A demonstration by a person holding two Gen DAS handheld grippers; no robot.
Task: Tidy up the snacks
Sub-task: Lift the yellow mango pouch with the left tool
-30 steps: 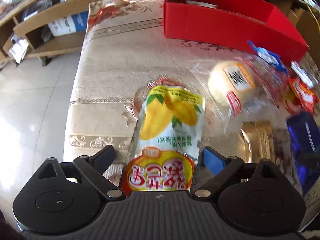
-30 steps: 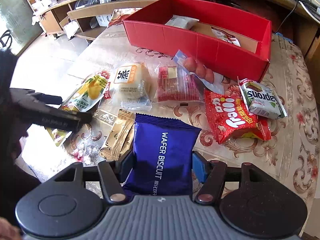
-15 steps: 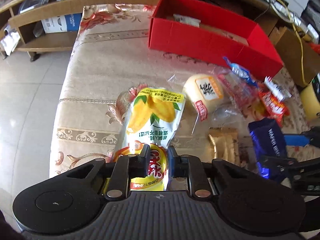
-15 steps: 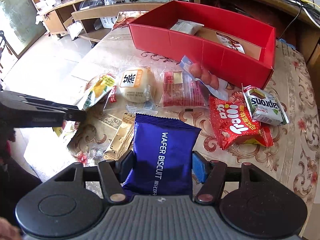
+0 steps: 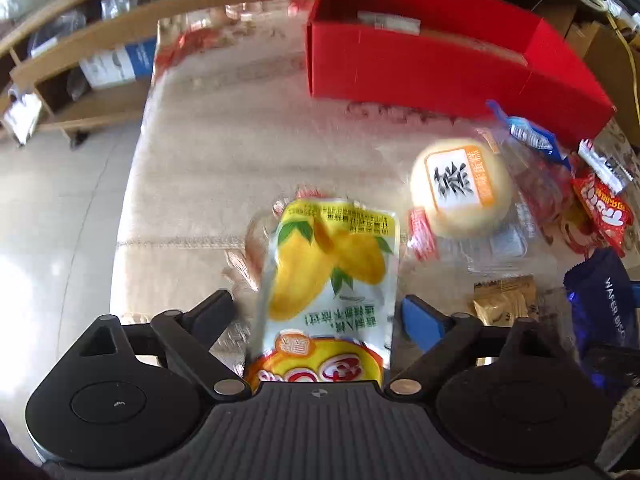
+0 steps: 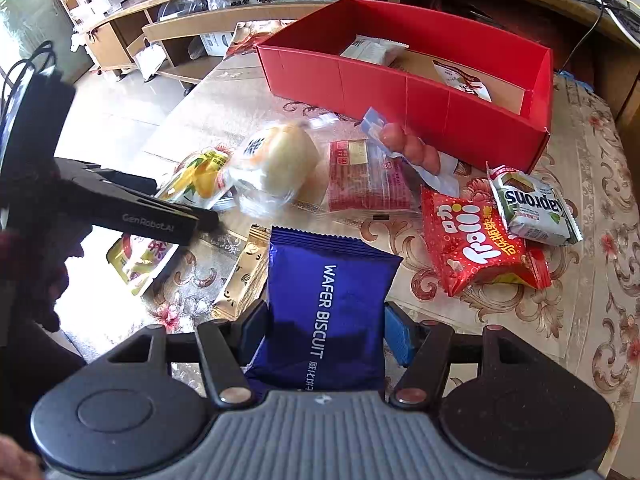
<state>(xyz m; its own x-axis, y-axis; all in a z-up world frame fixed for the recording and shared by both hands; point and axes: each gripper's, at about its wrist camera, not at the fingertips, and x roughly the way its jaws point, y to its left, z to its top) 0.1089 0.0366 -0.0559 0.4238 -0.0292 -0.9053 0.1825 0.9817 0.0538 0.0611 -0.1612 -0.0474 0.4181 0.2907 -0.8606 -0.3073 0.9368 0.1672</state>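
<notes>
Between the left tongs (image 5: 318, 312) lies the mango snack pouch (image 5: 328, 276), flat on the bench (image 5: 224, 160) with its far end toward the red box (image 5: 440, 68); the jaws are opening and stand clear of the pouch on both sides, so nothing is gripped. Just to its right sits the wrapped round bun (image 5: 460, 188), and beyond that a jumble of red packets. The right tongs (image 6: 326, 328) are clamped on the blue wafer biscuit bag (image 6: 328, 304), which hangs forward of the jaws above the bench. My worry: the pouch is slick and puffy, so a closing pinch may squeeze it out forward or catch only film; a wide sweep could also nudge the bun's loose wrapper, since the two are nearly touching
</notes>
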